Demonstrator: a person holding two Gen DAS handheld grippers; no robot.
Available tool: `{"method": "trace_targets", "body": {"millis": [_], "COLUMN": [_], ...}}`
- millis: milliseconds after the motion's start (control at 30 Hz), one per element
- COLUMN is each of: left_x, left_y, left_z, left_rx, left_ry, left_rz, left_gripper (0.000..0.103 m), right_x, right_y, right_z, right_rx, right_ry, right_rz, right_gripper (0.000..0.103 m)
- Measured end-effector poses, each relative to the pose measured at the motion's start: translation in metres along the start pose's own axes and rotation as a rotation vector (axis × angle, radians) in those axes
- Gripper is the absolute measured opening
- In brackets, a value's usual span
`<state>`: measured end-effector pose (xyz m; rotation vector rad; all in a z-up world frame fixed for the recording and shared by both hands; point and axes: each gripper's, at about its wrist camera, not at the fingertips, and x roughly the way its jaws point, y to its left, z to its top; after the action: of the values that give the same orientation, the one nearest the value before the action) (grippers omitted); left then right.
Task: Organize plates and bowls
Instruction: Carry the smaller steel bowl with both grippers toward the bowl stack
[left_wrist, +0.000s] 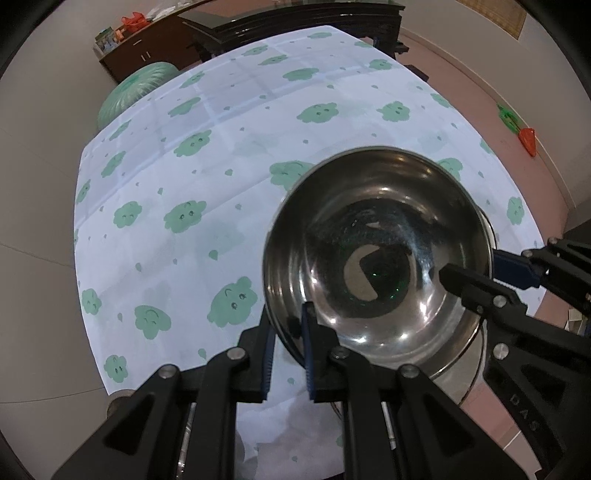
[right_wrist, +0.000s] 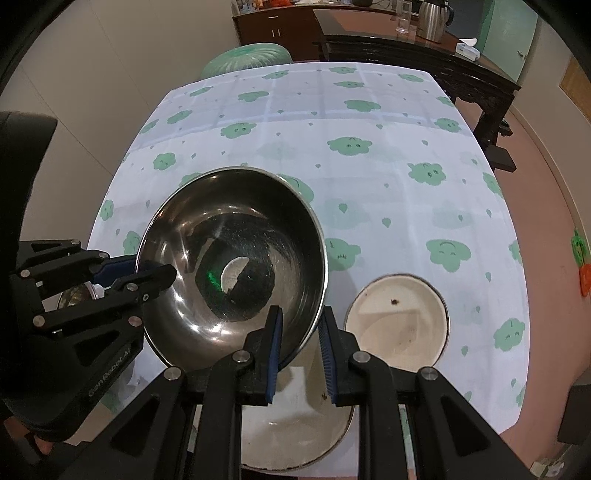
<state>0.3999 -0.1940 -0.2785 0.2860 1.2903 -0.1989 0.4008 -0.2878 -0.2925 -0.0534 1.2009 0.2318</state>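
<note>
- On my far left in the right wrist view, the left tongs (right_wrist: 142, 275) reach in from the side and pinch the rim of the steel bowl (right_wrist: 232, 273), one finger inside the bowl and one outside.
- In the left wrist view the same left tongs (left_wrist: 290, 343) sit closed across the bowl's near rim, blue pads on either side of the metal.
- The steel bowl (left_wrist: 376, 254) is held tilted over the table (left_wrist: 166, 177), its opening facing the cameras; I see the cloud-print cloth beyond and around it.
- Under the bowl in the left wrist view another metal rim (left_wrist: 461, 373) peeks out; I cannot tell what it belongs to.
- The right tongs (right_wrist: 301, 332) grip the bowl's opposite rim, the edge caught between the pads; in the left wrist view the right tongs (left_wrist: 476, 271) enter from the right.
- Just below them lies a cream enamel plate (right_wrist: 295, 435), partly hidden by the tongs.
- Further right, a smaller cream enamel dish (right_wrist: 397, 325) rests on the cloth, close beside the plate.
</note>
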Motion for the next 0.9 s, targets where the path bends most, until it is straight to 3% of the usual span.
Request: {"method": "trace_targets", "body": {"millis": [900], "left_x": [-0.007], "left_y": [-0.032], "left_z": [-0.031], "left_rx": [0.081], "left_ry": [0.004], "left_rz": [-0.017], "left_gripper": [0.011], "right_x": [-0.014], "right_y": [-0.008], "right_z": [-0.048], "right_rx": [0.054], "right_ry": [0.015], "right_rz": [-0.021], "right_gripper": [0.022]}}
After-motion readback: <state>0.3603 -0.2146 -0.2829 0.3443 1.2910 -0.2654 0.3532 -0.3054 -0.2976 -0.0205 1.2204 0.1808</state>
